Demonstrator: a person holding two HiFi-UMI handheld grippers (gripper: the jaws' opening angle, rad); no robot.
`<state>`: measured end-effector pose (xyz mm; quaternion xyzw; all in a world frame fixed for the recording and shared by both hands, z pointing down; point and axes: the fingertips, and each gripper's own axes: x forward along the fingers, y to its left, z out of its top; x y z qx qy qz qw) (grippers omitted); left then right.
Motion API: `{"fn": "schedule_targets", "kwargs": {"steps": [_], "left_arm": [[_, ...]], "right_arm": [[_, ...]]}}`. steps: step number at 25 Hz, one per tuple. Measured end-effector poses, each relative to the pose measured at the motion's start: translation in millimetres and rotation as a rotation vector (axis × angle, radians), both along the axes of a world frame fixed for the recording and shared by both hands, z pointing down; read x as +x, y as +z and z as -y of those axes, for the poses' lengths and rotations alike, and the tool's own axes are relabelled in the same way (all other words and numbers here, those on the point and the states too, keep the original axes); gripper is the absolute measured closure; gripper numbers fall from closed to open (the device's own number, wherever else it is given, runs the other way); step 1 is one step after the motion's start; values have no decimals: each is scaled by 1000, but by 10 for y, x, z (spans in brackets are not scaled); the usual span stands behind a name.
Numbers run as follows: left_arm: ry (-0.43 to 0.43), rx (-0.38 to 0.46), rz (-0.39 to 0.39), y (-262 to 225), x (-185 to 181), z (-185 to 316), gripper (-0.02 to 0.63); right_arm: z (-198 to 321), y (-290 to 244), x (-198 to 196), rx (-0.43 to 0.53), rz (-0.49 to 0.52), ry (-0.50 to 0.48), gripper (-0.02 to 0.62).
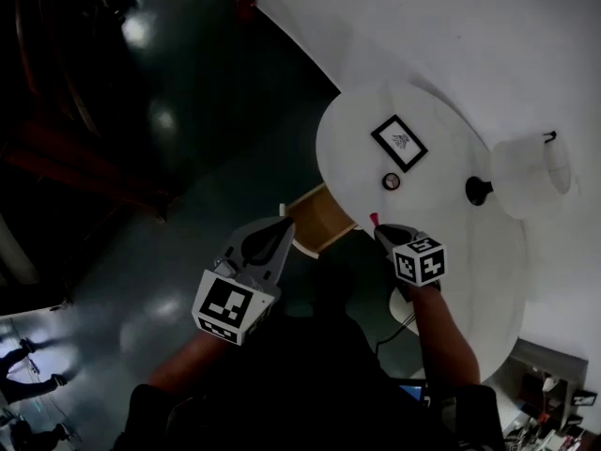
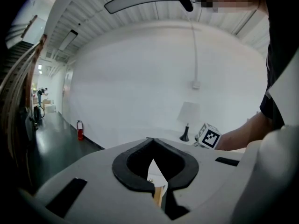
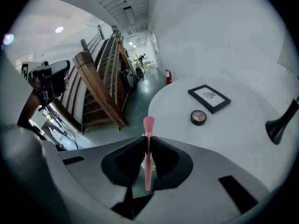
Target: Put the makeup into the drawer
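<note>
My right gripper (image 1: 378,228) is shut on a slim pink makeup brush (image 3: 148,125), whose bristled tip (image 1: 373,218) pokes out past the jaws. It hovers at the near edge of the round white table (image 1: 441,242), just right of the open wooden drawer (image 1: 319,216). A round compact (image 1: 391,181) (image 3: 198,117) lies on the table beyond it. My left gripper (image 1: 282,225) hangs left of the drawer with its jaws together and nothing between them; a pale corner of the drawer (image 2: 154,171) shows past them.
A black picture frame (image 1: 399,142) (image 3: 209,97) lies flat on the table, and a white-shaded lamp (image 1: 526,167) with a black base stands at the right. Dark floor (image 1: 188,158) spreads to the left. A wooden staircase (image 3: 100,87) rises further off.
</note>
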<state>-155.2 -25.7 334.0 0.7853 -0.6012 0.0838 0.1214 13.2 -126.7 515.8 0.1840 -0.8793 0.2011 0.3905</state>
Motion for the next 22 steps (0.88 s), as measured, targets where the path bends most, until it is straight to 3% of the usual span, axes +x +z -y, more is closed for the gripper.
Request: {"fn": "schedule_targets", "kwargs": {"steps": [4,9,16,22], "left_arm": [[147,-3,3,151,-80,9,595],[261,12,-50,248,-100,32,595],[329,-37,-58,582,198,207,595],[364,-85,-56,1124,490,369,595]], "right_arm": [[-335,33,-339,-18,55,84,548],[-767,278,-668,-35,41,104,548],[-919,933,-641,-83,45,171,548],[-863,1652,-588,-61,8,166,548]]}}
